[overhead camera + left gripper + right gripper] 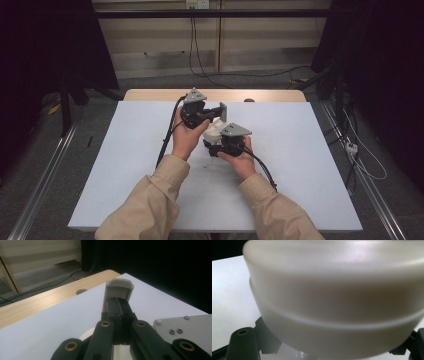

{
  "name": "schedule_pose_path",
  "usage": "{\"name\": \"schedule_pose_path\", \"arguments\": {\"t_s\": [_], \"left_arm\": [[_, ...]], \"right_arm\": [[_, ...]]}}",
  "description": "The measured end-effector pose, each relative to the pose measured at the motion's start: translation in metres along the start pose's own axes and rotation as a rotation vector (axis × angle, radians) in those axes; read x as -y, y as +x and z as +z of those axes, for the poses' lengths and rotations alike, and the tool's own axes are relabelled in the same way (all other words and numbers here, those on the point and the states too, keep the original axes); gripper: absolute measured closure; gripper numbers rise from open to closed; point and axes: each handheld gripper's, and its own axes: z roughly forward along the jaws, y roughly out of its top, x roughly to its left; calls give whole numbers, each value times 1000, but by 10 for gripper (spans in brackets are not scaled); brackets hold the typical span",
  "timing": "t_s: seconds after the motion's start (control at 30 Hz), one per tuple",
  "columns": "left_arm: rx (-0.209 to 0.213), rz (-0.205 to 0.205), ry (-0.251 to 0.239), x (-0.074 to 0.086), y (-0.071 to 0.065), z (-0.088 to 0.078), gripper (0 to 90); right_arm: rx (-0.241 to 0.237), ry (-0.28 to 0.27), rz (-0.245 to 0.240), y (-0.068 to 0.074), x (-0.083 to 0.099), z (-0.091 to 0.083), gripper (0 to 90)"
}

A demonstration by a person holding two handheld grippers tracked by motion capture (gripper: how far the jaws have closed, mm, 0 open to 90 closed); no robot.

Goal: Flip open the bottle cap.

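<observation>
A person's two hands meet over the middle of the white table top [300, 165]. My left gripper [219, 112] points right. In the left gripper view its black jaws [120, 307] are pressed together on a grey-white flap [119, 288] that stands upright. The flap [223, 110] rises from a white rounded container [212, 131]. My right gripper [220, 142] sits just in front, shut on that container. Up close in the right gripper view, the container's pale ribbed wall [332, 302] hides most of the jaws; one black finger [243, 343] shows at the lower left.
A wooden strip [150, 95] with a small round hole [248, 100] runs along the table's far edge. Cables [200, 65] lie on the floor behind, and dark curtains stand at both sides. The right gripper's grey plate [185, 327] lies close beside the left jaws.
</observation>
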Motion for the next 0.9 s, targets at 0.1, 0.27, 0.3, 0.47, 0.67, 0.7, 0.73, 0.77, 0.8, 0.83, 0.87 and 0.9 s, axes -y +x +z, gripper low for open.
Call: {"name": "schedule_pose_path", "arguments": {"t_s": [0.1,0.27,0.3,0.47,0.67,0.7,0.73,0.77,0.8,0.83,0.87,0.9], "left_arm": [[0,8,3,-1,0,2,900],[2,3,-1,-1,0,4,900],[0,3,1,-2,0,4,900],[2,7,6,-2,0,7,900],[-4,6,7,-4,-1,10,900],[-1,7,10,-4,-1,11,900],[-2,7,10,-5,-1,12,900],[-2,7,10,-5,-1,12,900],[0,12,11,-5,-1,12,900],[1,13,14,-6,-2,13,900],[1,13,14,-6,-2,13,900],[2,12,15,-6,-1,13,900]], "right_arm": [[-1,0,1,0,0,0,189],[-1,0,3,0,0,0,189],[-1,0,2,0,0,0,189],[0,0,4,0,0,0,189],[0,1,5,0,0,0,189],[-1,1,6,-1,0,0,189],[-1,1,6,-1,0,0,189],[-1,1,6,-1,0,0,189],[-1,1,6,-1,0,0,189],[-1,1,6,-1,0,0,188],[-1,1,6,-1,0,0,188],[-1,2,6,-1,0,0,189]]}}
